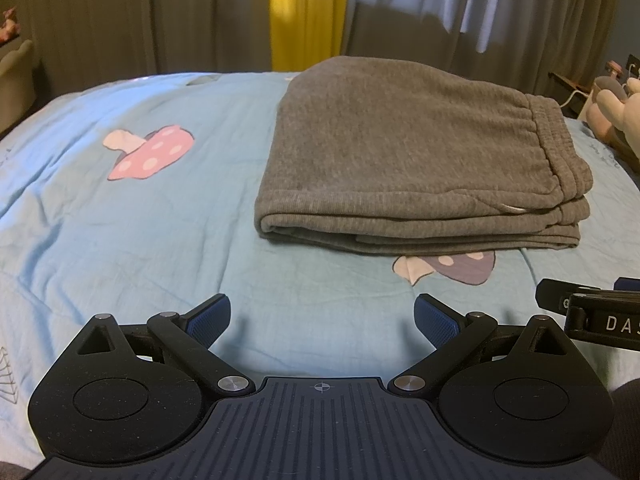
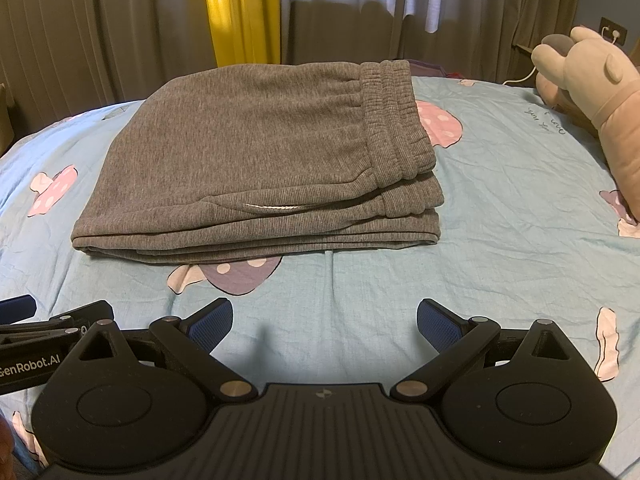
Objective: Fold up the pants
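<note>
**Pants folded on bed, both grippers wide apart and empty**

Left gripper (image 1: 322, 316) sat low at bottom centre of its own view, level, pointed across the bed toward the pants. Blue pads (image 1: 210, 318) were spread wide, nothing between them, only bedsheet visible in the gap. Right gripper (image 2: 324, 320) same pose in its view: bottom centre, fingers spread wide, holding nothing. Both were short of the pants, not touching the fabric.

The two units sat side by side: part of the right one showed at the lower right edge of the left view, and the left one, with "GenRobot.AI" lettering, at the lower left edge of the right view.

Grey pants (image 1: 412, 160) lay in a flat multi-layer stack on the light blue bedsheet (image 1: 140, 240), right of centre in the left view, centre-left (image 2: 256, 152) in the right view. Elastic waistband (image 2: 394, 120) was on top at the stack's right side; a white drawstring bit (image 2: 270, 208) showed near the front edge. Stack partly covered a purple mushroom print (image 2: 236, 276) at its near edge.

Surroundings: pink mushroom print (image 1: 150, 152) left of the stack, plush toy (image 2: 600, 92) at right edge of the bed, well apart from the pants, curtains (image 2: 120, 20) with a yellow strip (image 2: 240, 8) across the top of frame. Nothing lay between the grippers and the stack
</note>
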{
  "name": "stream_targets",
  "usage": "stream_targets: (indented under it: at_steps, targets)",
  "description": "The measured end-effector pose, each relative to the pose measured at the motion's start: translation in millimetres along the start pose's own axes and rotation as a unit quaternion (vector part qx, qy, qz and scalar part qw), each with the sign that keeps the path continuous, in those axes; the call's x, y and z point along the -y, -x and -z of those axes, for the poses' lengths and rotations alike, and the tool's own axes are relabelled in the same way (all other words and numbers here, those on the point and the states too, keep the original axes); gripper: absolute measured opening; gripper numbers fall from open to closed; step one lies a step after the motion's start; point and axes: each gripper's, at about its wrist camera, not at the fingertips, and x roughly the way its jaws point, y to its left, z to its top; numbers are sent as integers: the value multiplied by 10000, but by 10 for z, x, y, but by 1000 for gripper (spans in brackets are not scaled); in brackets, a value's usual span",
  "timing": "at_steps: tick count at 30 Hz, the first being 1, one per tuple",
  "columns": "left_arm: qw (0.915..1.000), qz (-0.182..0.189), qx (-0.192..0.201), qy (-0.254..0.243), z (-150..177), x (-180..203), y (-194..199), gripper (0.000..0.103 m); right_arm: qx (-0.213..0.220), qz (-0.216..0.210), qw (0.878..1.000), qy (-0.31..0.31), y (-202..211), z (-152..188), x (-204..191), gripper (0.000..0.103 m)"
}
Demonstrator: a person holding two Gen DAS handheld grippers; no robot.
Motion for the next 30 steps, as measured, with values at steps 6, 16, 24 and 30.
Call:
stream_targets:
  at_steps: [6, 16, 24, 30]
  targets:
    - [10000, 21, 2, -12, -7, -6, 4, 101, 1, -1, 10000, -2, 1, 0, 0, 99]
    - [10000, 13, 38, -60, -8, 2, 12, 101, 4, 11, 10000, 0, 6, 1, -6, 99]
    - [10000, 17, 23, -73, -11, 6, 10, 101, 5, 16, 10000, -3, 6, 0, -9, 99]
    - [10000, 17, 21, -77, -11, 9, 11, 101, 5, 16, 10000, -3, 6, 0, -10, 99]
